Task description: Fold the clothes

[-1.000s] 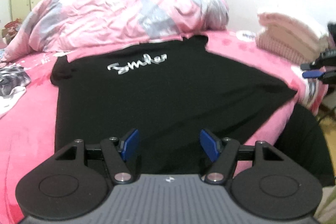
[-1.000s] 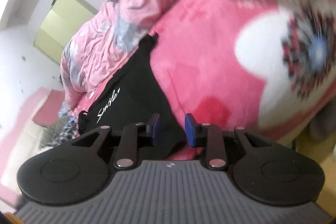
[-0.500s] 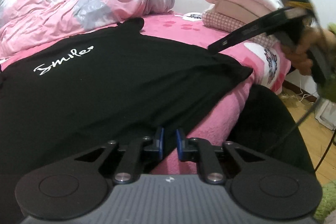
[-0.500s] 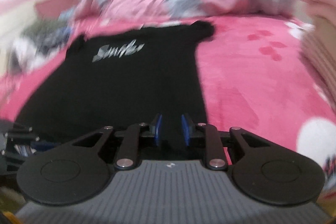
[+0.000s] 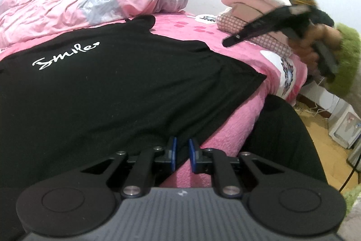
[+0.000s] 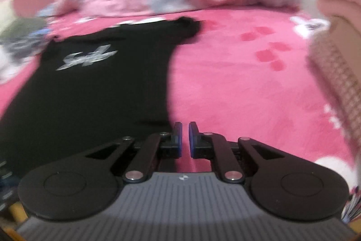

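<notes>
A black T-shirt (image 5: 117, 92) lies spread flat on the pink blanket (image 6: 237, 83). The left gripper (image 5: 181, 151) pinches its near hem with jaws nearly together. The right gripper (image 6: 185, 139), narrowly parted, hovers at its right edge, gripping nothing.

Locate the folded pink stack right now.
Left wrist view, upper right: the folded pink stack sits on the bed, right of the black T-shirt, behind the right gripper.

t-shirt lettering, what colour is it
White cursive lettering on the black t-shirt; sharpest in the left wrist view.
</notes>
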Available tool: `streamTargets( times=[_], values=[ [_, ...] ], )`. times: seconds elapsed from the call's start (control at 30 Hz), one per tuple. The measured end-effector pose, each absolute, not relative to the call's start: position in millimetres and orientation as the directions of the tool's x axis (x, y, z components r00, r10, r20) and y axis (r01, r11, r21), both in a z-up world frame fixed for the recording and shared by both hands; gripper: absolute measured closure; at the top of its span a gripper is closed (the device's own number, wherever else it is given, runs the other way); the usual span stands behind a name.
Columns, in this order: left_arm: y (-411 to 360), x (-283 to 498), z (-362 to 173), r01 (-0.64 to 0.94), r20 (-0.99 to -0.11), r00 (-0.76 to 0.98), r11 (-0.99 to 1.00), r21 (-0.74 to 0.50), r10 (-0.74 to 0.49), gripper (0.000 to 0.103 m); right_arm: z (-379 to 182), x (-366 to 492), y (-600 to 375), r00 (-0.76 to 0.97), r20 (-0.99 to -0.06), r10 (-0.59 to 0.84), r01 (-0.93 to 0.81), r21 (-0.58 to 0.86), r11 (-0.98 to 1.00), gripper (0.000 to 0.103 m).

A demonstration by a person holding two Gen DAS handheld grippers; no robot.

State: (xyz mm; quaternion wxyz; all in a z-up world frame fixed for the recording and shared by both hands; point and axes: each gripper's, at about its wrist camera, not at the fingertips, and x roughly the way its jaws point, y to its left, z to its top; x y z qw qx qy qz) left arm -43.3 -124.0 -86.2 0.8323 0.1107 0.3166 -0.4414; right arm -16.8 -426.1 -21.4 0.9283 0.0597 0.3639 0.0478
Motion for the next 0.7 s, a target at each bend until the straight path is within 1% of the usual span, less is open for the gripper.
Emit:
streamTargets(
  times=[0.07, 0.1, 0.13, 0.17, 0.2, 0.23, 0.27, 0.3, 0.33, 0.4, 0.43, 0.47, 0.57, 0.6, 0.67, 0.7],
  values=[
    [-123, -43, -86, 0.805, -0.622, 0.407, 0.584, -0.101, -0.669, 0.089, -22, -26, -415, 0.690, -0.686, 0.231, -0.142, 0.184, 0.973, 0.097],
    [-123, -43, -86, 0.806, -0.621, 0.406, 0.583, -0.103, -0.671, 0.089, -27, -26, -409, 0.665, -0.699, 0.264, -0.175, 0.198, 0.964, 0.099],
    [-123, -43, -86, 0.806, -0.618, 0.405, 0.582, -0.105, -0.674, 0.089, -36, -25, -406, 0.650, -0.714, 0.259, -0.177, 0.189, 0.966, 0.099],
    [-122, -43, -85, 0.806, -0.616, 0.406, 0.582, -0.108, -0.676, 0.089, -45, -22, -407, 0.652, -0.730, 0.206, -0.131, 0.159, 0.979, 0.099],
    [-120, -44, -83, 0.804, -0.614, 0.410, 0.585, -0.105, -0.674, 0.089, -52, -19, -409, 0.656, -0.737, 0.162, -0.085, 0.141, 0.986, 0.102],
    [-117, -47, -79, 0.803, -0.610, 0.420, 0.589, -0.095, -0.671, 0.086, -51, -19, -414, 0.679, -0.720, 0.146, -0.032, 0.170, 0.985, 0.103],
    [-114, -51, -76, 0.802, -0.600, 0.436, 0.593, -0.081, -0.671, 0.081, -45, -20, -416, 0.699, -0.708, 0.105, 0.033, 0.178, 0.983, 0.102],
    [-110, -56, -72, 0.800, -0.589, 0.451, 0.596, -0.066, -0.670, 0.079, -38, -23, -413, 0.719, -0.692, 0.070, 0.058, 0.160, 0.985, 0.096],
    [-106, -60, -70, 0.797, -0.582, 0.465, 0.602, -0.054, -0.668, 0.078, -29, -28, -406, 0.739, -0.671, 0.060, 0.051, 0.144, 0.988, 0.096],
    [-98, -65, -65, 0.783, -0.581, 0.488, 0.621, -0.037, -0.651, 0.078, -18, -35, -383, 0.747, -0.646, 0.155, -0.043, 0.186, 0.982, 0.096],
    [-94, -66, -64, 0.775, -0.585, 0.498, 0.631, -0.032, -0.641, 0.078, -17, -34, -370, 0.731, -0.643, 0.227, -0.104, 0.224, 0.969, 0.096],
    [-91, -67, -63, 0.765, -0.588, 0.509, 0.643, -0.025, -0.629, 0.078, -19, -30, -355, 0.702, -0.647, 0.298, -0.168, 0.256, 0.952, 0.096],
    [-84, -65, -67, 0.717, -0.623, 0.550, 0.696, 0.011, -0.556, 0.079, -31, -12, -308, 0.612, -0.667, 0.425, -0.315, 0.288, 0.904, 0.096],
    [-83, -62, -70, 0.703, -0.638, 0.551, 0.711, 0.007, -0.538, 0.079, -38, -2, -299, 0.609, -0.677, 0.415, -0.317, 0.272, 0.909, 0.096],
    [-76, -59, -74, 0.688, -0.641, 0.541, 0.725, -0.036, -0.545, 0.079, -52, 17, -284, 0.607, -0.691, 0.392, -0.314, 0.244, 0.918, 0.101],
    [-73, -57, -75, 0.680, -0.642, 0.535, 0.731, -0.058, -0.549, 0.079, -54, 25, -284, 0.633, -0.677, 0.374, -0.285, 0.246, 0.927, 0.103]
  ],
)
